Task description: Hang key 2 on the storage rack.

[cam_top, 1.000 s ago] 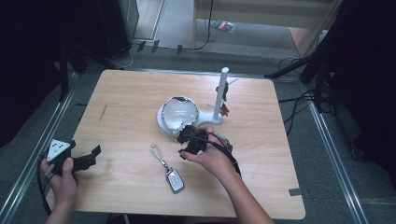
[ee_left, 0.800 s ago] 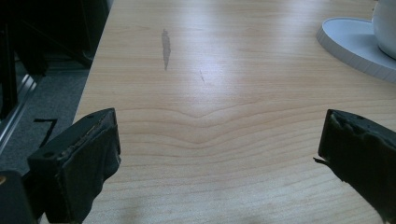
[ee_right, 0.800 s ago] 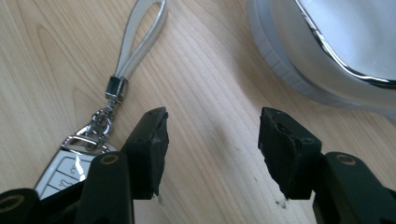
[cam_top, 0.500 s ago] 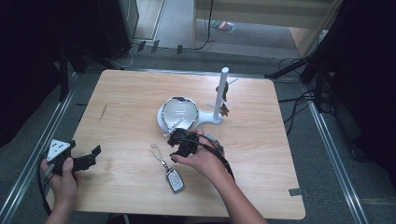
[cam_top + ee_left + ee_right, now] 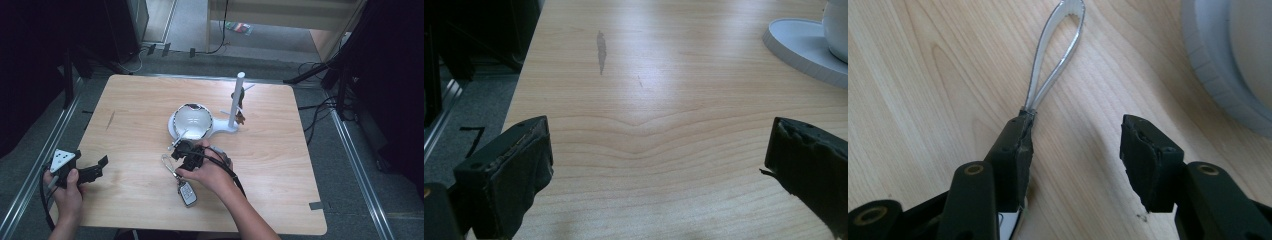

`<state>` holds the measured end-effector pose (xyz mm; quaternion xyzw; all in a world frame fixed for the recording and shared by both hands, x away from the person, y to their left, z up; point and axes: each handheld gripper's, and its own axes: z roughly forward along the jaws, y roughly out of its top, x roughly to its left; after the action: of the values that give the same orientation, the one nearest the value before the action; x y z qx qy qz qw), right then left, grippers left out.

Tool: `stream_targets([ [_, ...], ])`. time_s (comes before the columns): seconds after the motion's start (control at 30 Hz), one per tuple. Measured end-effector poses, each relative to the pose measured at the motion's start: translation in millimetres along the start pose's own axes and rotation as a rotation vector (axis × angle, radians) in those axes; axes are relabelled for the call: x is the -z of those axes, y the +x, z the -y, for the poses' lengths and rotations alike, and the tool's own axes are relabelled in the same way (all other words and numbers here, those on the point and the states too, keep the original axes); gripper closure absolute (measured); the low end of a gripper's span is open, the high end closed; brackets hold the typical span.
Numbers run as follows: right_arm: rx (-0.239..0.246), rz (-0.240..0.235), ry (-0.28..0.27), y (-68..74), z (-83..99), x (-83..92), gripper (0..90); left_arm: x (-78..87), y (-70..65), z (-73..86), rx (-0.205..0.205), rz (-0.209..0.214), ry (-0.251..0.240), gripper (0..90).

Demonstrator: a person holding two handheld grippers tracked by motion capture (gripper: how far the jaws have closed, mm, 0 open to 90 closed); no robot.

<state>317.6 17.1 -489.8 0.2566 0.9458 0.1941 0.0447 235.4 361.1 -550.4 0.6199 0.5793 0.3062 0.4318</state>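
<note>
Your right gripper (image 5: 1075, 142) has been narrowing its jaws, yet nothing is gripped: the silver wire key loop (image 5: 1055, 52) sits against the left jaw, off centre. Shift left, then squeeze. Your left gripper (image 5: 656, 165) hangs wide open over the wooden counter (image 5: 664, 75).

Soft overhead light glares on the table (image 5: 664, 30); dark surroundings, slightly blurred close-ups.

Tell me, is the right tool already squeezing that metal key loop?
No. The right tool stands open, and the metal key loop lies beside one jaw on the wooden table, unclamped.
</note>
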Motion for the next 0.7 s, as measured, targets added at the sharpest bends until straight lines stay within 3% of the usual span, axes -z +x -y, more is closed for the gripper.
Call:
stream_targets([
  [0.47,-0.012,-0.049,0.048,11.1,-8.1,-12.5,53.9,-0.1,0.1,0.0,0.0,0.0,0.0,0.0],
  [0.7,-0.036,-0.072,0.077,13.9,-10.3,-17.3,62.7,-0.1,-0.2,0.0,0.0,0.0,0.0,0.0],
])
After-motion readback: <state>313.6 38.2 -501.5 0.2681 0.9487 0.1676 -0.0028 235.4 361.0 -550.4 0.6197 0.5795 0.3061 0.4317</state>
